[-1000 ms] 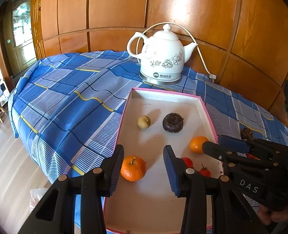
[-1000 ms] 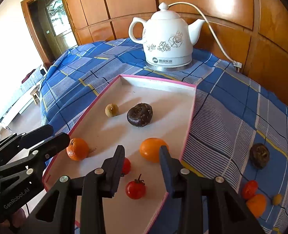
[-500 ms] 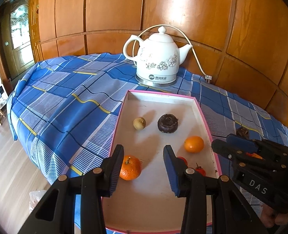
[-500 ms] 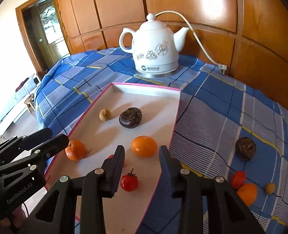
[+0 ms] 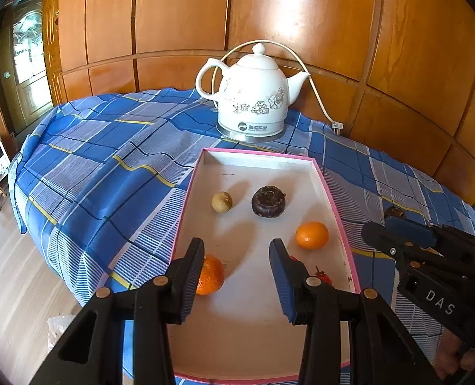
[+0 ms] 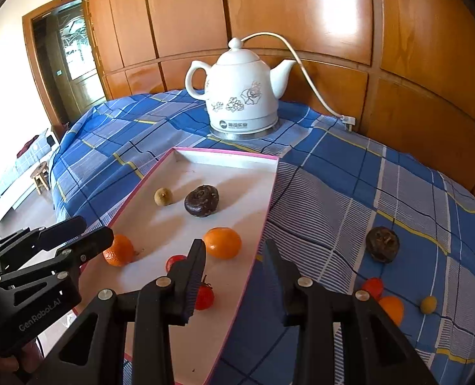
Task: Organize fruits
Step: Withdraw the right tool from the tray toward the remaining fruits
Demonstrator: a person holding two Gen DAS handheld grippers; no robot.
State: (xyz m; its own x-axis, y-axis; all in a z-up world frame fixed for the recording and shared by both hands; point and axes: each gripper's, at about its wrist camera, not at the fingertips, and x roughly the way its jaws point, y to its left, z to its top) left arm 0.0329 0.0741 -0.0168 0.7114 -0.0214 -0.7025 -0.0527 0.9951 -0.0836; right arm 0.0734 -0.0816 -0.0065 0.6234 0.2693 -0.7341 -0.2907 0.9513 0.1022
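Observation:
A pink-rimmed white tray (image 5: pixel 340 221) (image 6: pixel 263 221) lies on the blue checked cloth. In it are a mandarin with a stem (image 5: pixel 210 275) (image 6: pixel 119 250), a smooth orange (image 5: pixel 312 235) (image 6: pixel 222 243), a dark round fruit (image 5: pixel 268 201) (image 6: pixel 201 200), a small tan fruit (image 5: pixel 222 202) (image 6: pixel 163 196) and small red tomatoes (image 6: pixel 204 296). On the cloth right of the tray lie a dark fruit (image 6: pixel 382 244), a red tomato (image 6: pixel 373 287), an orange (image 6: pixel 391 308) and a small yellow fruit (image 6: pixel 428 304). My left gripper (image 5: pixel 236 276) is open and empty above the tray's near end. My right gripper (image 6: pixel 234 277) is open and empty over the tray's right rim.
A white ceramic electric kettle (image 5: pixel 253 96) (image 6: pixel 242 96) with a cord stands behind the tray against the wooden wall panels. The cloth drops off at the left edge (image 5: pixel 28 199) to a wooden floor. A doorway is at far left.
Both grippers have pulled back and risen, so the tray and kettle look smaller and farther. The right view has swung right, showing more of the loose fruit. No fruit has moved.

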